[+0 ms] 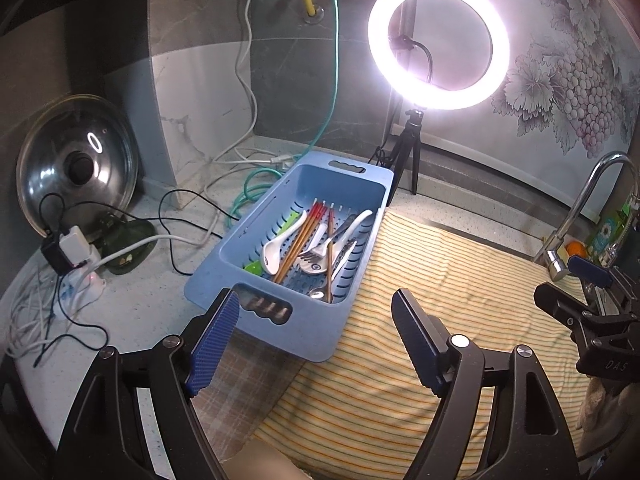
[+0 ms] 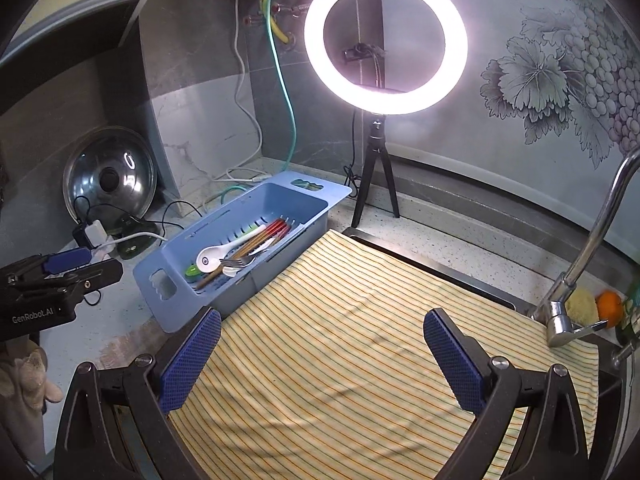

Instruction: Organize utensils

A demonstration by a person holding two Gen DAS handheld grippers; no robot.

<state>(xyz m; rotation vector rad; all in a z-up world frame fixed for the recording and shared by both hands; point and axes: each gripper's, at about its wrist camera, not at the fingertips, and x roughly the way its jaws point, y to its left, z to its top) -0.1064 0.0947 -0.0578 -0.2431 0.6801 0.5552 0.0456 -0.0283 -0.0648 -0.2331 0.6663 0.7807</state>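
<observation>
A blue slotted basket point(image 1: 224, 264) point(image 2: 304, 196) sits on the counter and holds mixed utensils: red-tipped chopsticks point(image 1: 308, 228) point(image 2: 264, 236), a white ceramic spoon point(image 1: 280, 246) point(image 2: 216, 256), a metal fork point(image 1: 310, 255) point(image 2: 236, 263), metal spoons and a green piece point(image 1: 254, 267). My left gripper point(image 1: 316, 340) is open and empty, just in front of the basket's near handle. My right gripper point(image 2: 320, 360) is open and empty above the striped yellow cloth point(image 2: 360, 340) point(image 1: 460, 300), to the right of the basket.
A lit ring light on a black tripod point(image 1: 408, 160) point(image 2: 376, 172) stands behind the basket. A pot lid point(image 1: 76, 164), a power strip with tangled cables point(image 1: 80, 276) and a green hose point(image 1: 252, 192) lie left. A faucet point(image 2: 580, 264), a sponge and an orange point(image 2: 608, 308) are right.
</observation>
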